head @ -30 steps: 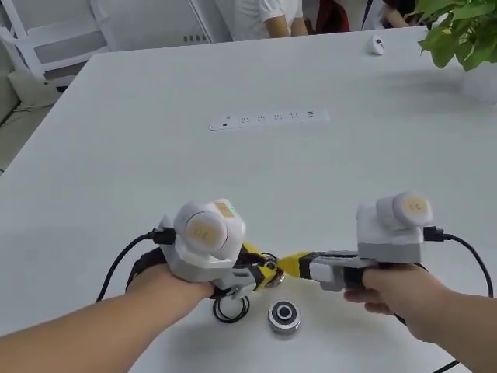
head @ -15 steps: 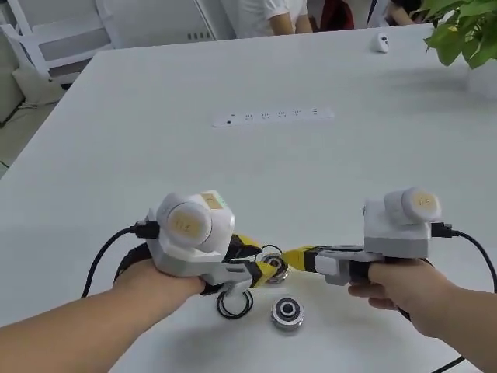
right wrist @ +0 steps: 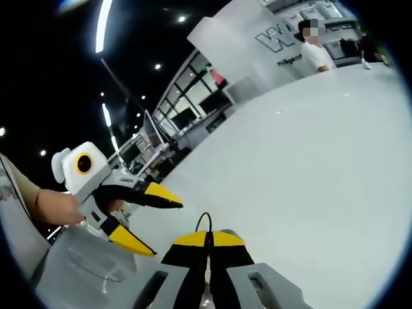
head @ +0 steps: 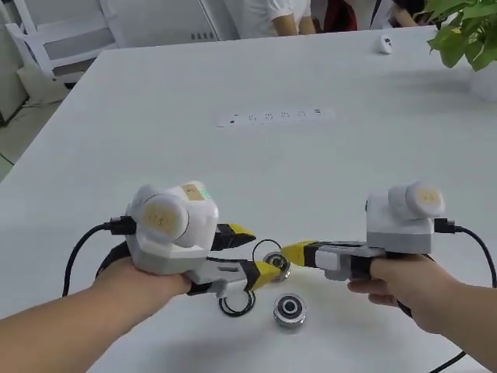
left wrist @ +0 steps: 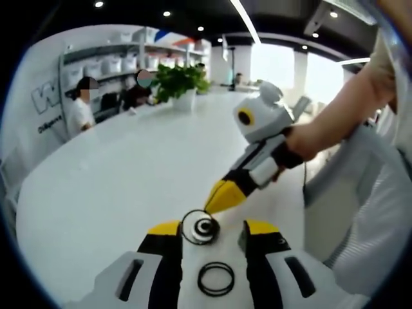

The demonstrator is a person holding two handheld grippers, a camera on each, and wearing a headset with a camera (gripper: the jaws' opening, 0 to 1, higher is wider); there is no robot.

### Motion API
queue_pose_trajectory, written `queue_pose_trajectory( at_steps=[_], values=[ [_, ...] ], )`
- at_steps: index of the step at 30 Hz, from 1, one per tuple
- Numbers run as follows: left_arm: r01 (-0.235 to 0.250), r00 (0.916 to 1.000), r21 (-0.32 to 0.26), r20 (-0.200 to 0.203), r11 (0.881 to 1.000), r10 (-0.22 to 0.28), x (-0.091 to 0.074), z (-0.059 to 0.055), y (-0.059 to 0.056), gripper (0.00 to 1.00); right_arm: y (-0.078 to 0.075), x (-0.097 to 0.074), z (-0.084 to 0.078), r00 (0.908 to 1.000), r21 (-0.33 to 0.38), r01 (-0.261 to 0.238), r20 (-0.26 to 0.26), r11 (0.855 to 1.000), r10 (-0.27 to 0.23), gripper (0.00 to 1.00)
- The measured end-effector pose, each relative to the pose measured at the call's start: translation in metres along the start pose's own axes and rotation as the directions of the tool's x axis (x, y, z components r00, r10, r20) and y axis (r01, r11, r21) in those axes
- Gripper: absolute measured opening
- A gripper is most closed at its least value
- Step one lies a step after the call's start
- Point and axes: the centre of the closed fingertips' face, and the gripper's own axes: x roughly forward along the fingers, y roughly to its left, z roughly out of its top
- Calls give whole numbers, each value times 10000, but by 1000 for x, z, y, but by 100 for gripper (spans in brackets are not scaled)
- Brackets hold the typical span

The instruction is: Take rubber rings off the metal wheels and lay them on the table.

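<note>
Near edge of table [head: 155, 140]: left gripper [head: 252, 250] at left, right gripper [head: 289, 252] at right, tips facing. Metal wheel [head: 273, 264] between tips. Rubber ring [right wrist: 205, 222] sits in right gripper's closed jaws. Loose rings [head: 235, 303] lie in front of left gripper, second wheel [head: 289, 308] just right of them. Power strip [head: 276, 116] behind, mid-table. Plant [head: 462, 31] far right.

You had one metal wheel [head: 273, 265] close beside the bare wheel [head: 289, 308], its thin black rubber ring [head: 262, 247] pulled partly off. Loose rings [head: 236, 304] lay overlapped just left of the bare wheel.

Shiny metal wheel [head: 289, 308], matt black rubber ring [head: 236, 304] — smooth white table [head: 194, 155].
</note>
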Motion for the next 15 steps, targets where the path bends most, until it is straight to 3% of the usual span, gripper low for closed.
queue_pose_trajectory(
  at_steps=[15],
  values=[
    [-165,9999,-227,-14,9996,165,-35,-17,1,49,18,3,1,9990,-36,-423,-125,9991,422,0]
  ],
)
